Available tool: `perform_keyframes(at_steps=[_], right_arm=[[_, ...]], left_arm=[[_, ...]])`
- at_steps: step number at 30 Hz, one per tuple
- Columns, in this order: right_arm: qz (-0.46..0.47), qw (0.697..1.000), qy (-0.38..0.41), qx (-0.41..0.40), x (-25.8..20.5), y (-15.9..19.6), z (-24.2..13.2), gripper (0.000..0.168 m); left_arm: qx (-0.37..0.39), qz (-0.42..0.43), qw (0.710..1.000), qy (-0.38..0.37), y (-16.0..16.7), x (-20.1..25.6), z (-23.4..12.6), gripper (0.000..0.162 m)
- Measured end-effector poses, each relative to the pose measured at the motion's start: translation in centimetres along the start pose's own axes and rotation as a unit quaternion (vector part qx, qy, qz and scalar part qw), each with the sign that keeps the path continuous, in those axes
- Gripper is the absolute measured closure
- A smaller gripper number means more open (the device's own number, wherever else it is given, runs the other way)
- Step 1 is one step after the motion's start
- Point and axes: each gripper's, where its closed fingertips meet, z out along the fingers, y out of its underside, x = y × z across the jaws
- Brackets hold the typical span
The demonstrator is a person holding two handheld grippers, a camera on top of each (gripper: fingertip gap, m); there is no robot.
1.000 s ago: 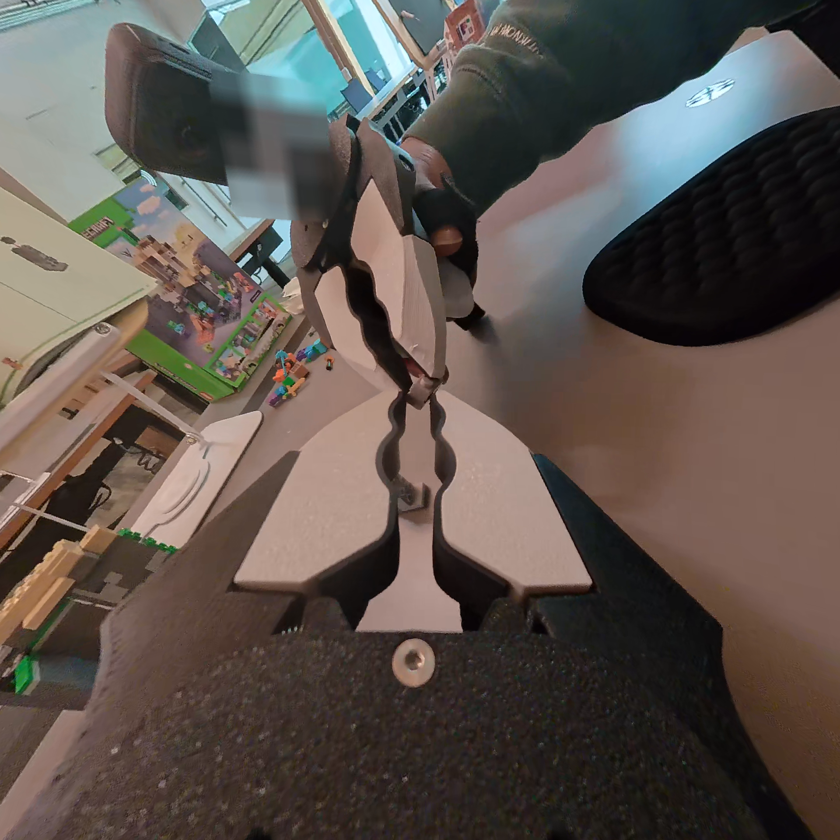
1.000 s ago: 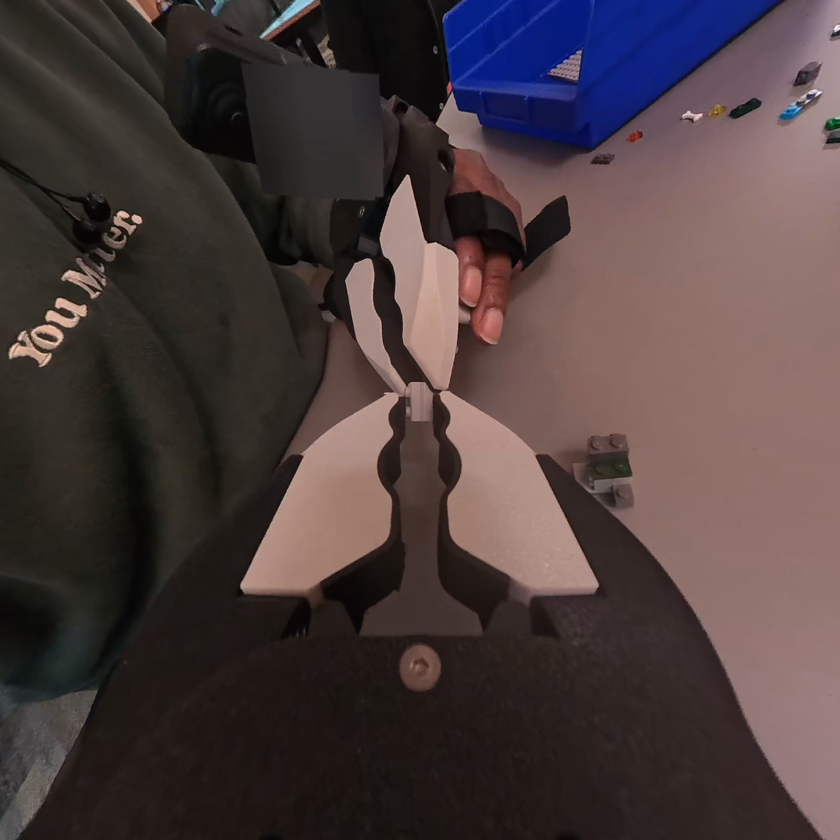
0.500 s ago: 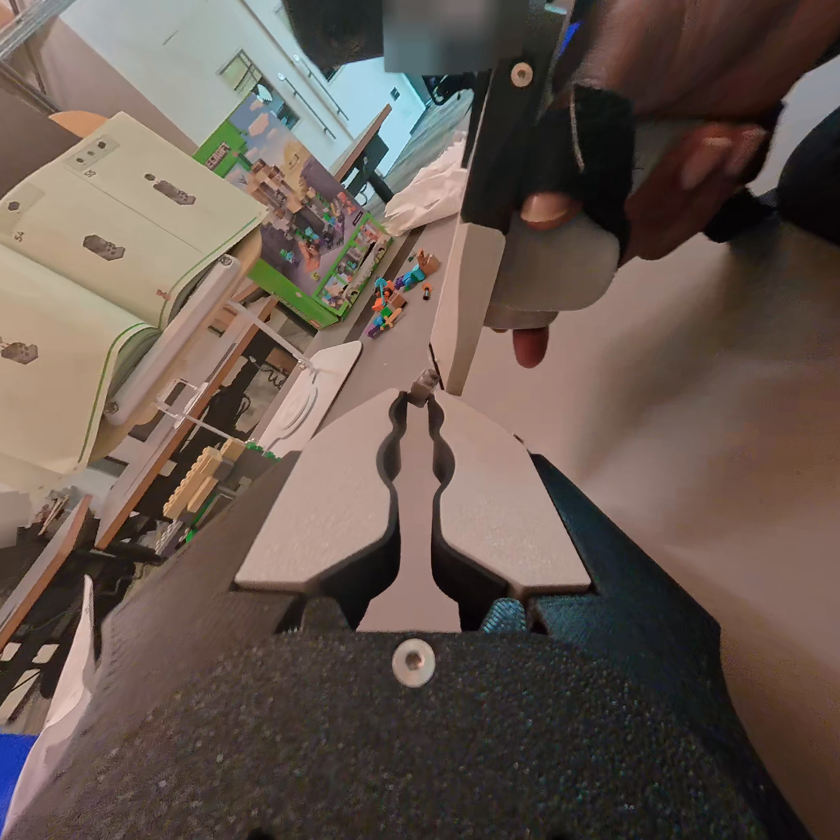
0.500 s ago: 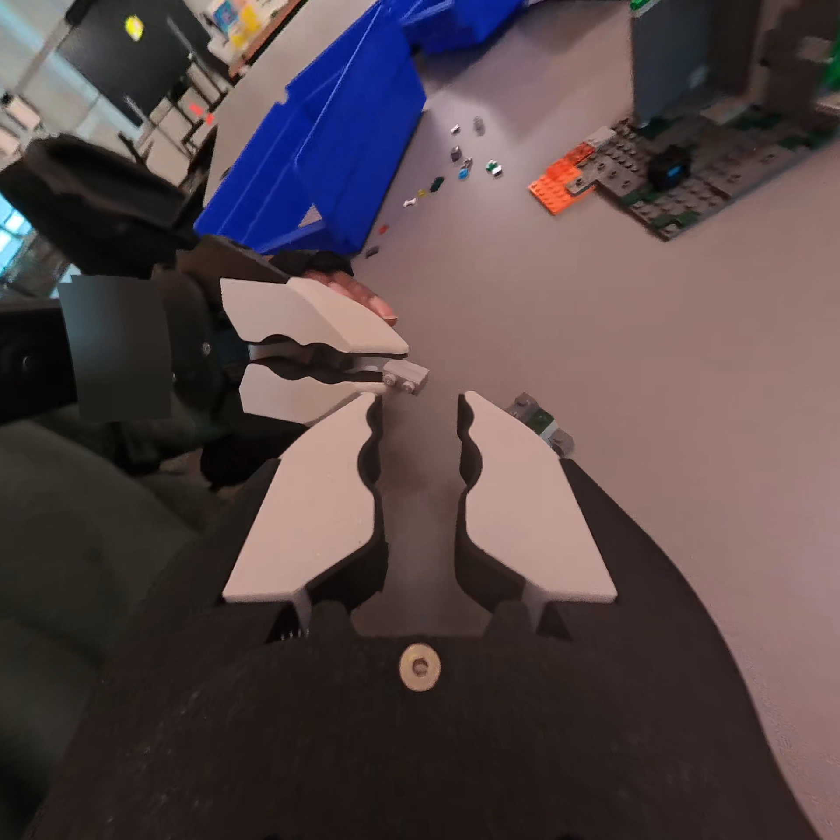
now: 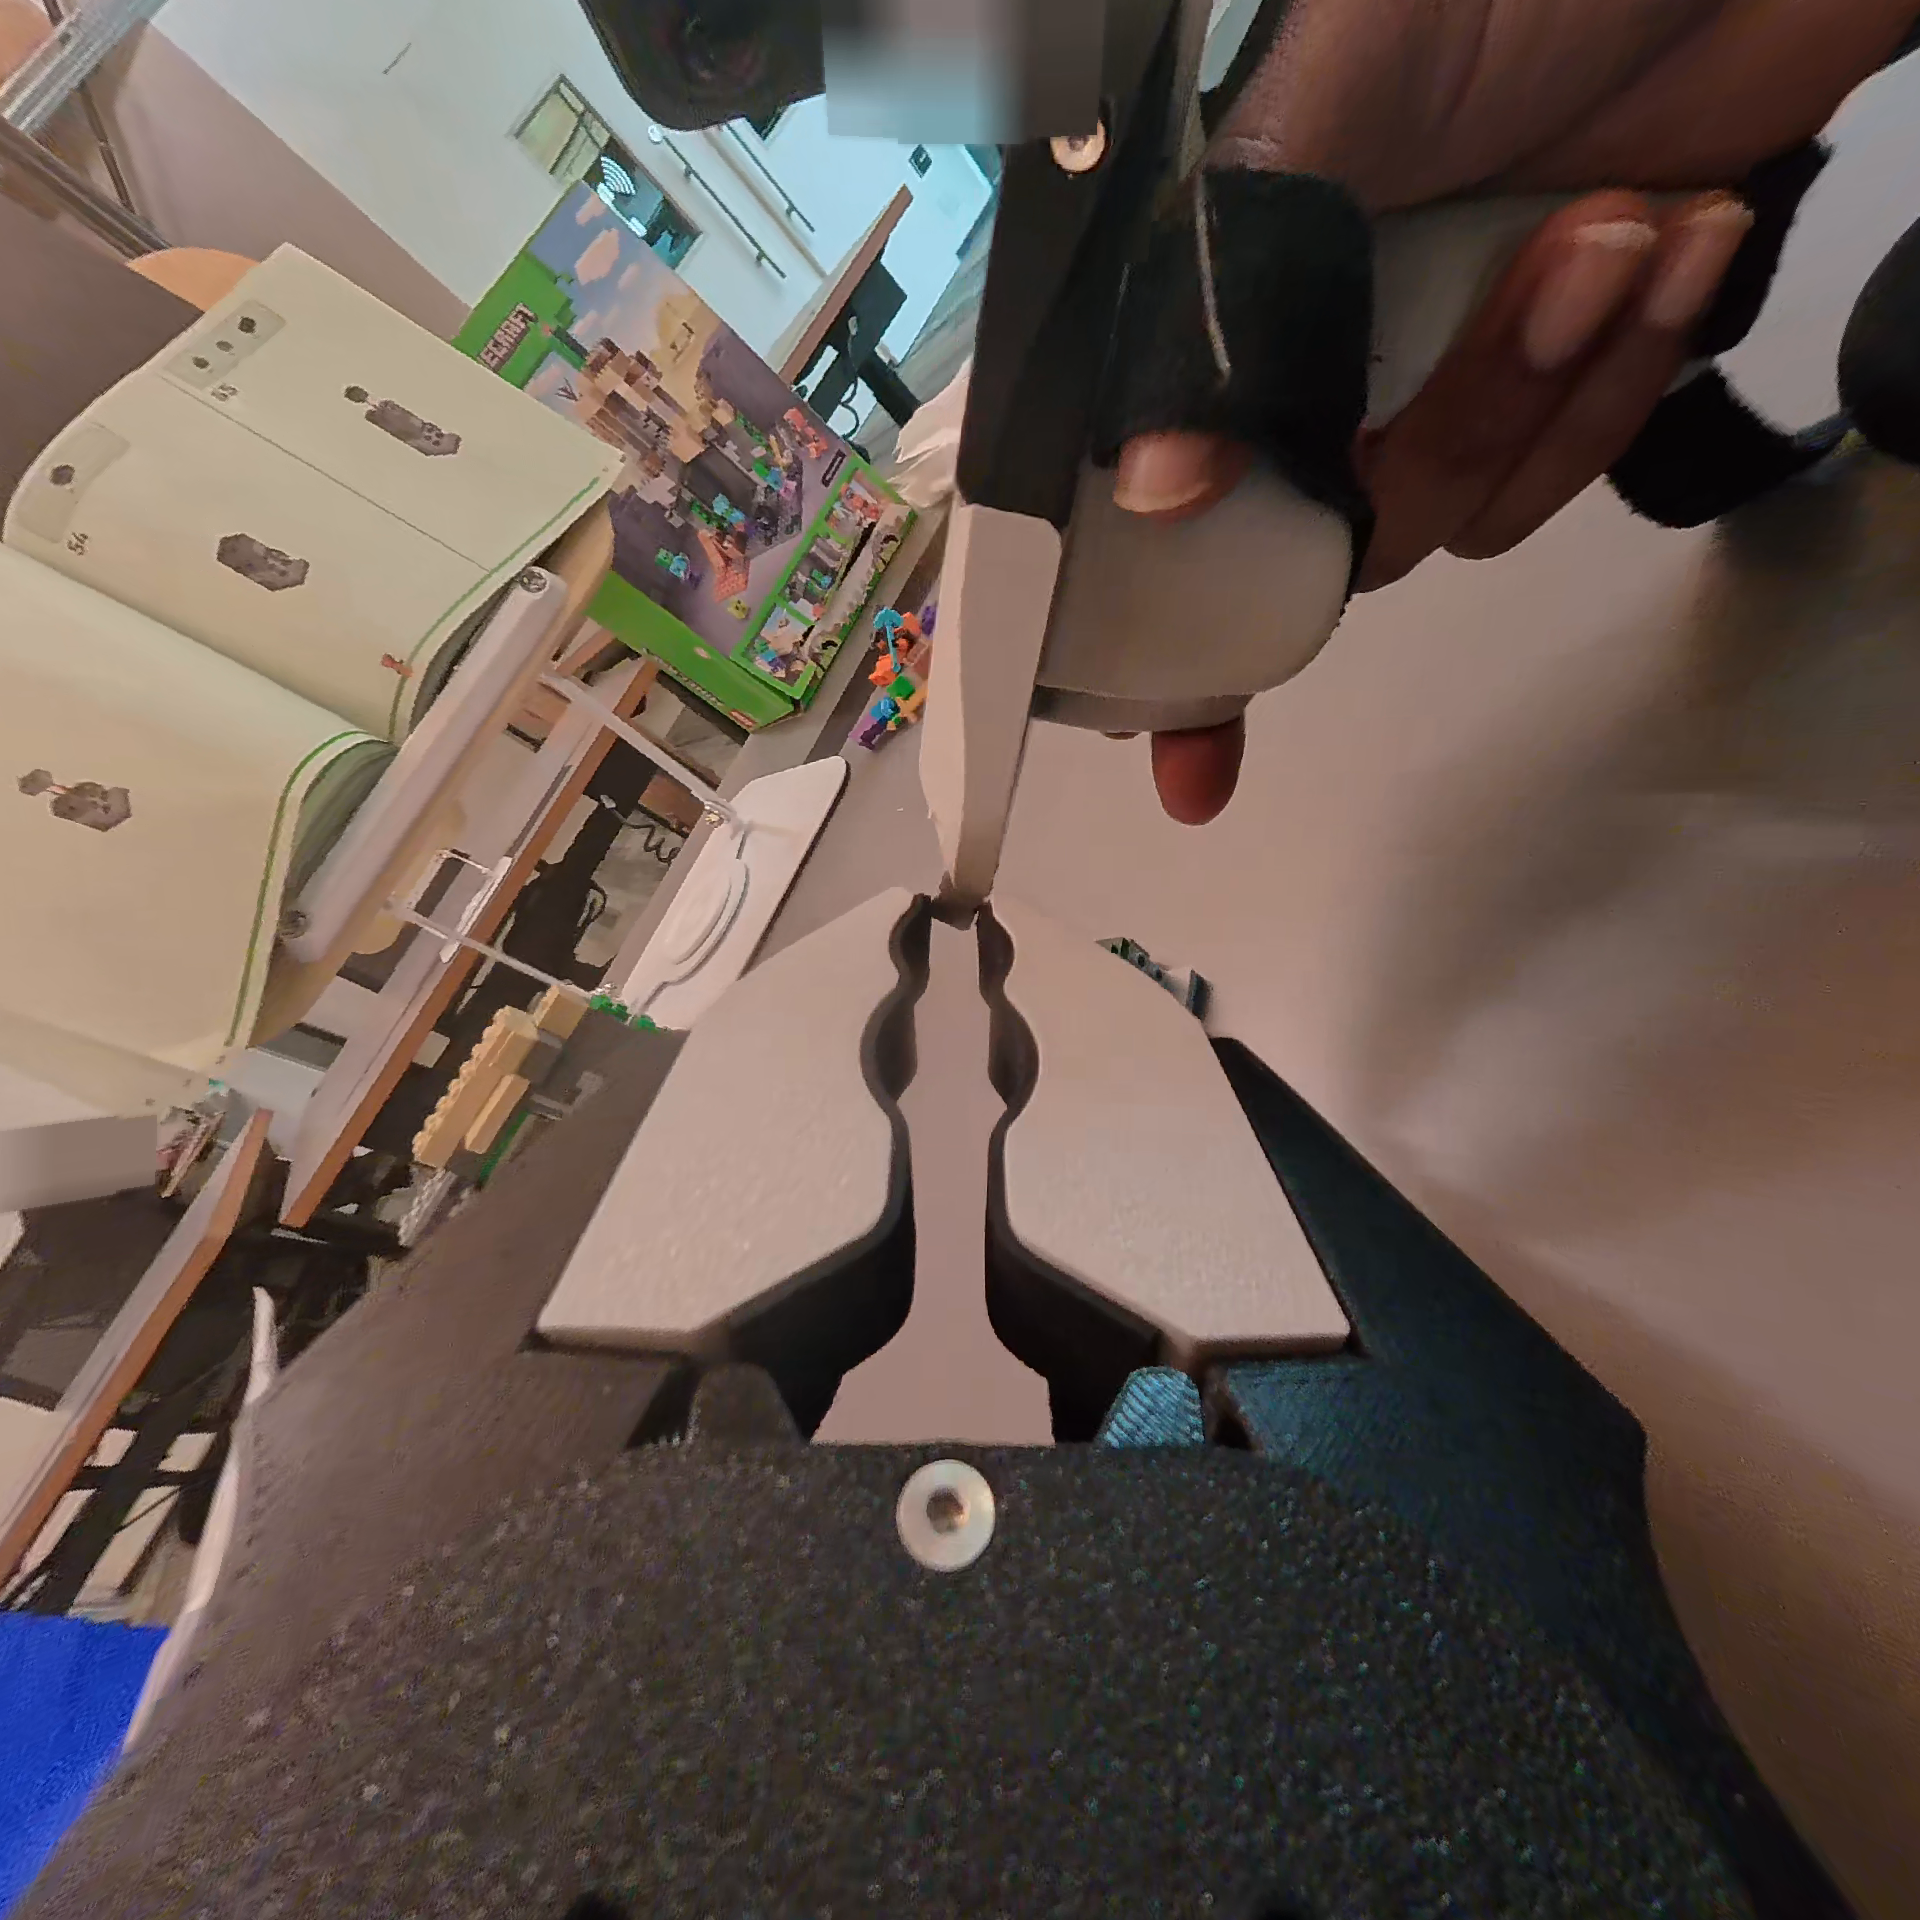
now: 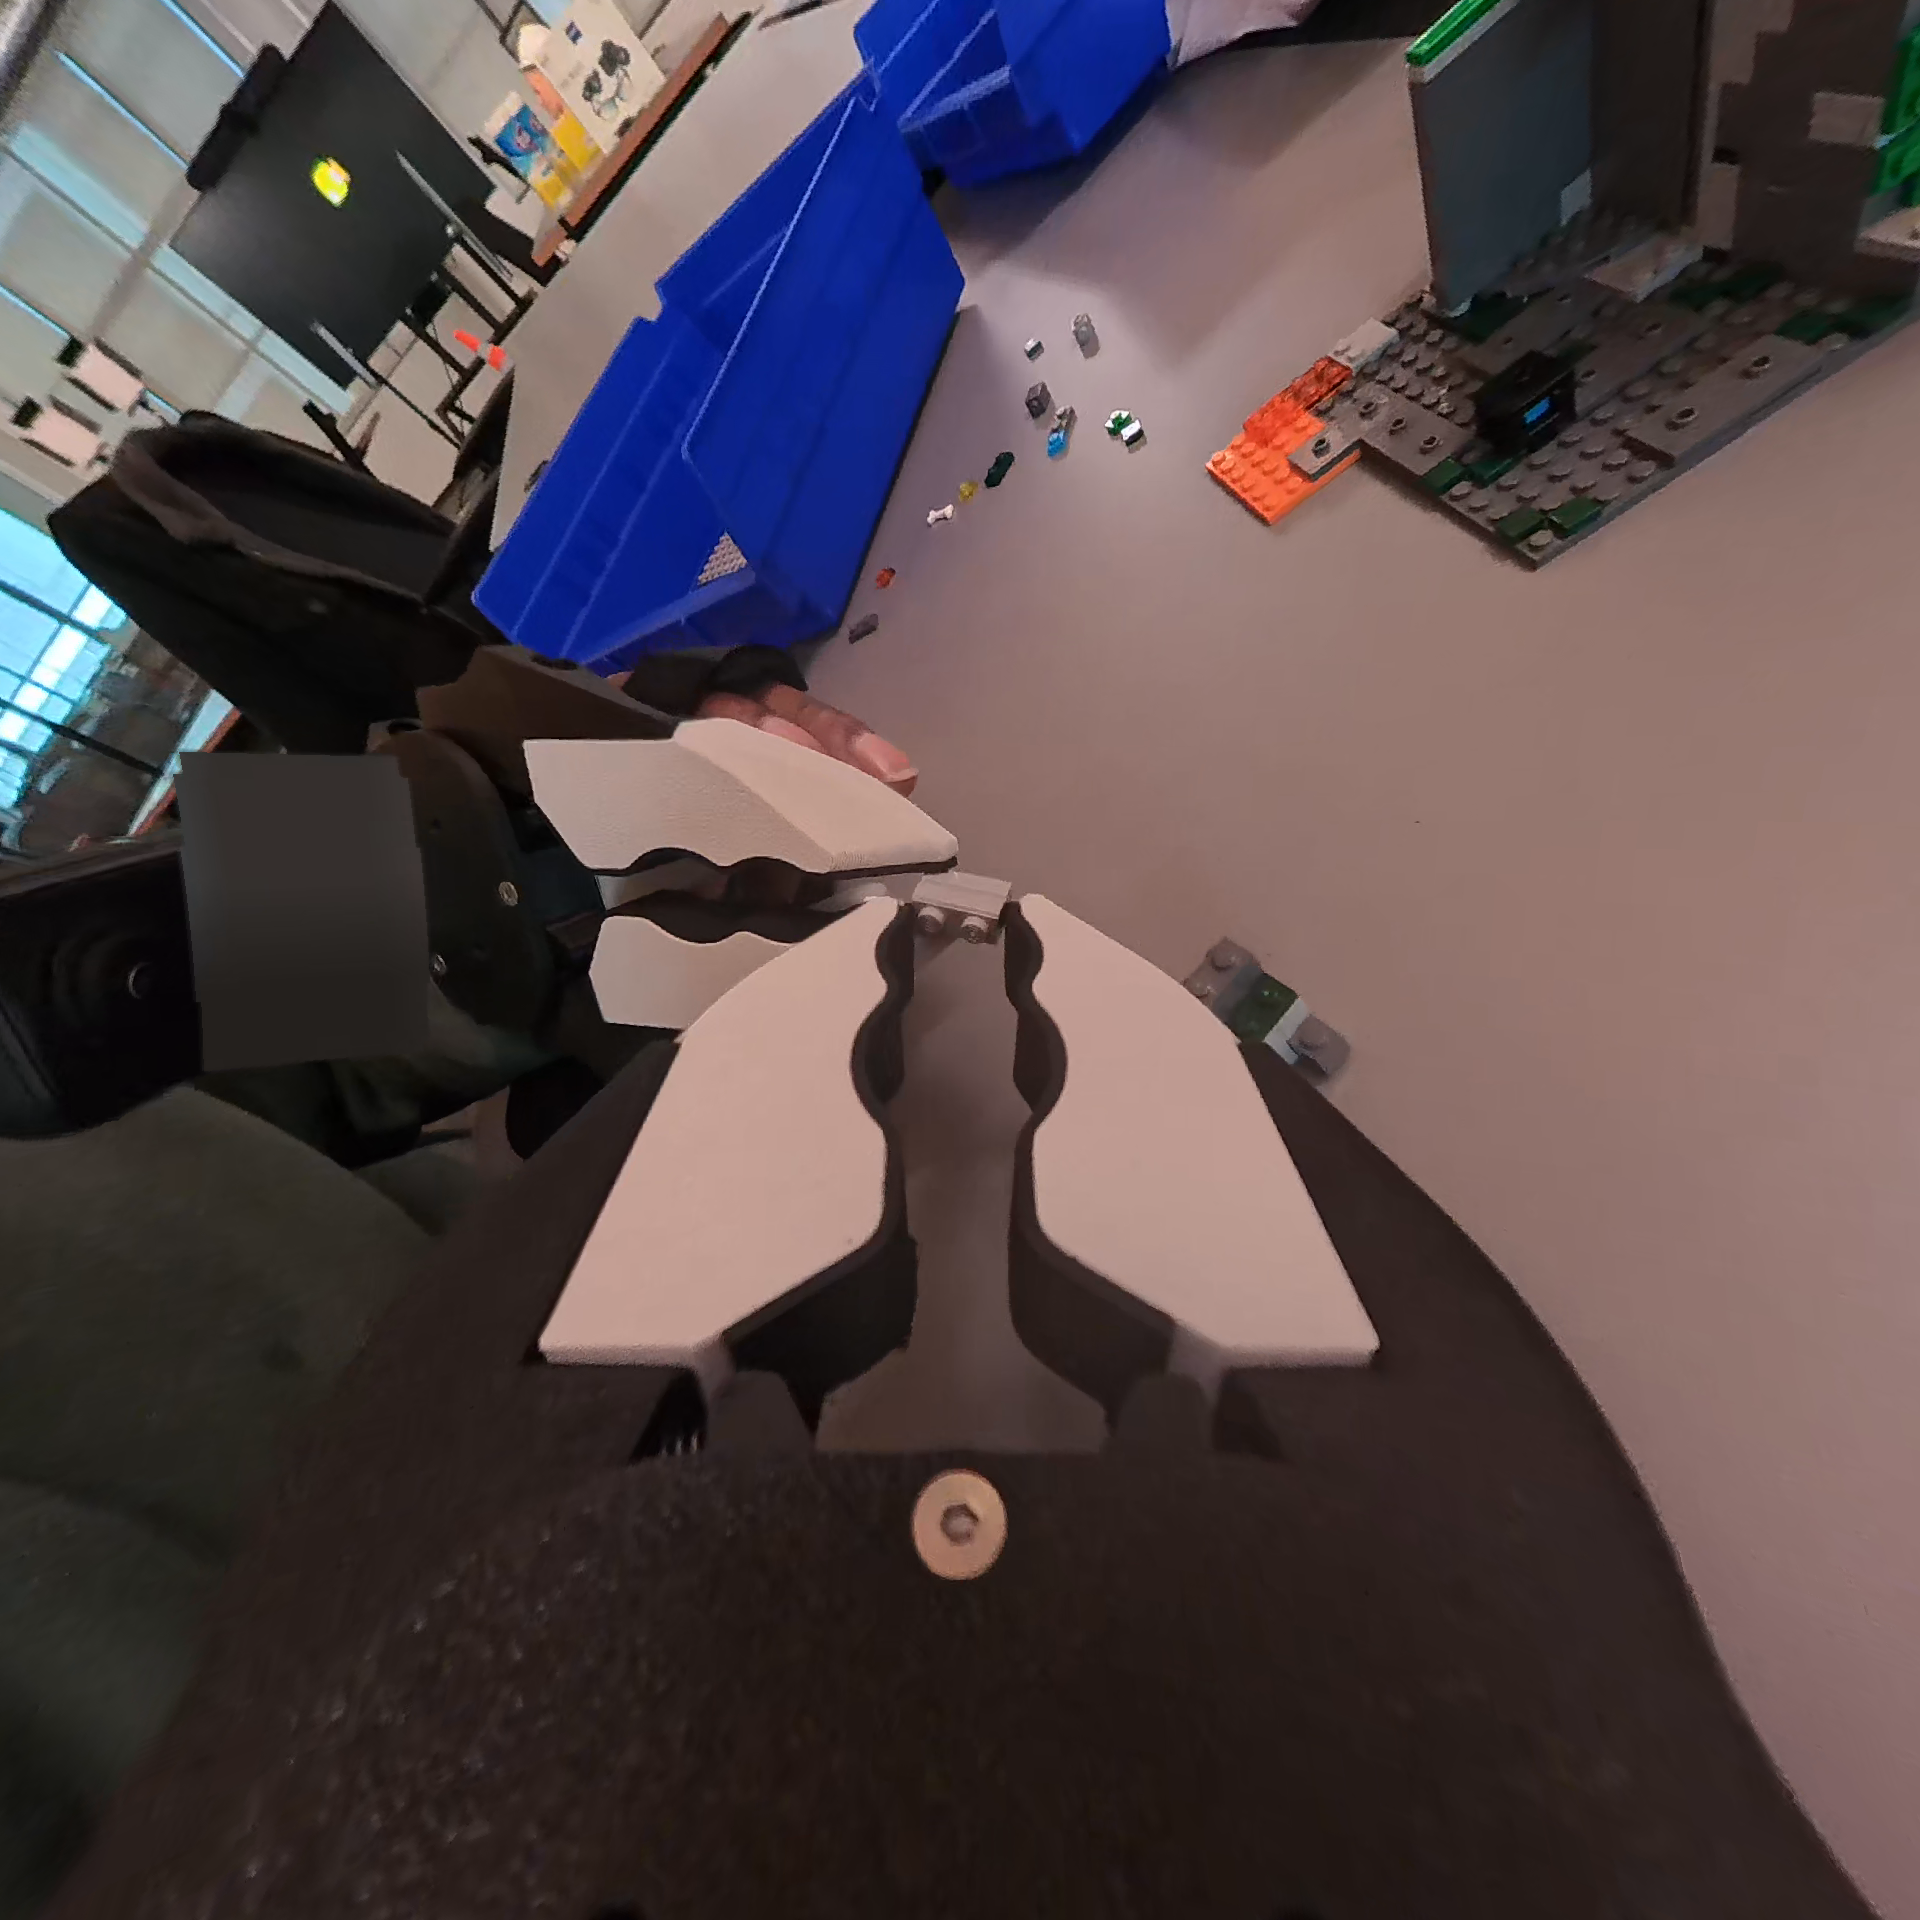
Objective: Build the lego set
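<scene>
Gripping a small grey lego piece (image 6: 961, 908) at their tips, the left tongs (image 6: 914, 878) hold it just beyond the narrowly parted right tongs (image 6: 956, 914). Only the right wrist view shows the blue bins (image 6: 769, 436) at 11 o'clock and the partly built set (image 6: 1621, 395) (orange plate attached) at 1 o'clock. The left wrist view shows the set's box (image 5: 707, 468) at 11 o'clock instead.
</scene>
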Motion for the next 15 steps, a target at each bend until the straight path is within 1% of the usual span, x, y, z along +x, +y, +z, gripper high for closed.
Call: perform_keyframes(at_steps=[3,6,8,9,11,13,15], right_arm=[[-0.043,0.999,-0.021,-0.017,0.0,0.1,-0.3,0.152],[-0.11,0.992,-0.053,-0.026,-0.5,-0.3,-1.0,0.153],[-0.106,0.991,-0.084,-0.016,-1.0,-1.0,-1.6,0.153],[-0.081,0.99,-0.112,-0.004,-1.5,-1.5,-1.9,0.153],[0.009,0.985,-0.171,0.029,-2.2,-3.0,-2.7,0.153],[0.126,0.959,-0.241,0.081,-2.6,-5.1,-3.7,0.153],[0.219,0.925,-0.281,0.128,-2.1,-6.7,-4.5,0.153]], left_arm=[[0.015,-0.038,0.999,0.024,-0.2,0.3,0.0,0.154],[0.019,-0.082,0.996,0.042,0.1,0.1,-0.1,0.158],[0.02,-0.112,0.992,0.051,0.3,-0.1,-0.1,0.158],[0.021,-0.125,0.99,0.054,0.3,-0.2,-0.1,0.158],[0.021,-0.15,0.986,0.062,0.5,-0.3,-0.1,0.16],[0.021,-0.171,0.983,0.07,0.8,-0.4,0.0,0.16],[0.019,-0.189,0.979,0.076,1.0,-0.5,0.0,0.16]])
